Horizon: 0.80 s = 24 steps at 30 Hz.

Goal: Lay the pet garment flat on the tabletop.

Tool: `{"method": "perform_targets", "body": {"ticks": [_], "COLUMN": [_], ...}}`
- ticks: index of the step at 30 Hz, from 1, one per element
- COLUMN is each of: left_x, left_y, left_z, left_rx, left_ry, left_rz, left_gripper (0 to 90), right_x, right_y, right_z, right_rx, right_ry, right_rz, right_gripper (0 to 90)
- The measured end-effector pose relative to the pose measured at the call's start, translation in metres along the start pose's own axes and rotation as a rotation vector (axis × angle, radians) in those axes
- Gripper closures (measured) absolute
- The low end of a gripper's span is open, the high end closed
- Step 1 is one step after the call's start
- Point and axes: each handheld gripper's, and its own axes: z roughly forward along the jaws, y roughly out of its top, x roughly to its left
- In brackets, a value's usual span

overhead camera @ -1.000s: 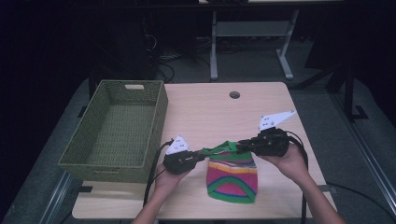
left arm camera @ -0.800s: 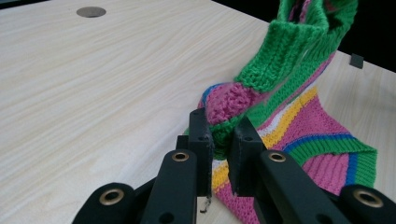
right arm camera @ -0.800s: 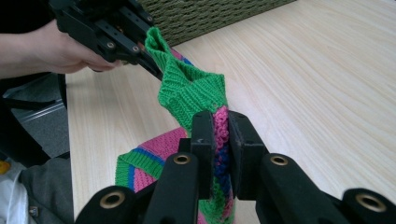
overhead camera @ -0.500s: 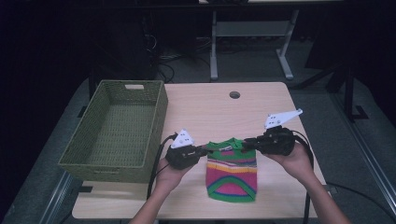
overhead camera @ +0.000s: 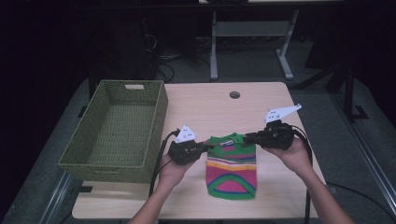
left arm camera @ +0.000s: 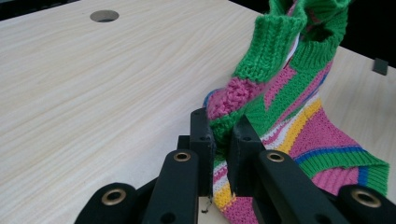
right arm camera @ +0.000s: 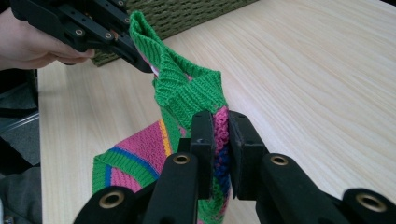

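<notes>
Lab: dark room, floor cables point(overhead camera: 168, 70), metal stand point(overhead camera: 252, 42).

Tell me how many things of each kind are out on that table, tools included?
Tools: 2, left tool and right tool, each clamped on a top corner of the sweater.
Sweaters: 1, a striped knit sweater.
Baskets: 1, a green woven basket, nothing visible inside.
Total: 4.
</notes>
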Motion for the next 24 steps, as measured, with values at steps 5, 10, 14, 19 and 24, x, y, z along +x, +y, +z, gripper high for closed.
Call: {"method": "perform_targets", "body": {"ticks": [5, 10, 14, 19, 24], "left_x": [0.005, 0.007, 0.011, 0.017, 0.023], "left_y": [0.004, 0.005, 0.005, 0.007, 0.010], "left_z": [0.004, 0.005, 0.007, 0.012, 0.016], "left_rx": [0.004, 0.004, 0.015, 0.012, 0.022], "left_ry": [0.007, 0.023, 0.035, 0.049, 0.071], "left_rz": [-0.011, -0.013, -0.022, -0.049, -0.047], "left_gripper": [82.1, 82.1, 82.2, 82.3, 82.2], "right_x": [-0.004, -0.006, -0.012, -0.015, -0.024], "right_y": [0.001, 0.001, 0.003, 0.010, 0.012], "right_z": [0.000, 0.003, 0.006, 0.009, 0.015], "right_rx": [-0.010, -0.006, 0.000, 0.009, 0.010], "right_ry": [-0.020, -0.027, -0.036, -0.054, -0.071], "right_rz": [0.000, 0.009, 0.014, 0.012, 0.023], "right_gripper": [80.9, 80.9, 80.8, 80.8, 80.8]}}
